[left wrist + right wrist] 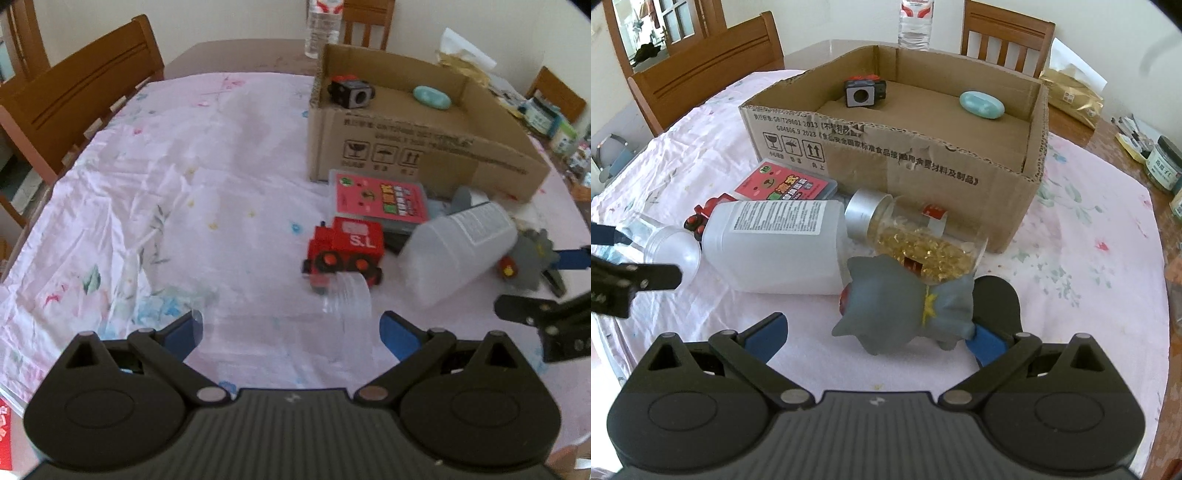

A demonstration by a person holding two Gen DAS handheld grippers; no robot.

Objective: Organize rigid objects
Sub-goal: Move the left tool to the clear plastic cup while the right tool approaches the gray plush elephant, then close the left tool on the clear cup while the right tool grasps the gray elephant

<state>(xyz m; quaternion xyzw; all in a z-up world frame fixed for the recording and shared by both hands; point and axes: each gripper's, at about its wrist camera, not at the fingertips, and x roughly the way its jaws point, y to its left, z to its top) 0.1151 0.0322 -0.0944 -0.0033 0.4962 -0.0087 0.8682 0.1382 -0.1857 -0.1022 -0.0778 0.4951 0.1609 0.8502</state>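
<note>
Both tongs spread: left tongs [291, 332] straddle a clear jar [314, 317], right tongs [875, 336] flank a grey figurine [905, 310]. Only two items sit in the cardboard box [923, 166]; most remain on the table [1089, 295].

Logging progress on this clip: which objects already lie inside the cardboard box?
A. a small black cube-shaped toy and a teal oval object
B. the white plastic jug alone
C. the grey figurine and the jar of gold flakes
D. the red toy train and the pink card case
A: the right wrist view shows only the black cube-shaped toy and the teal oval object inside the cardboard box.
</note>
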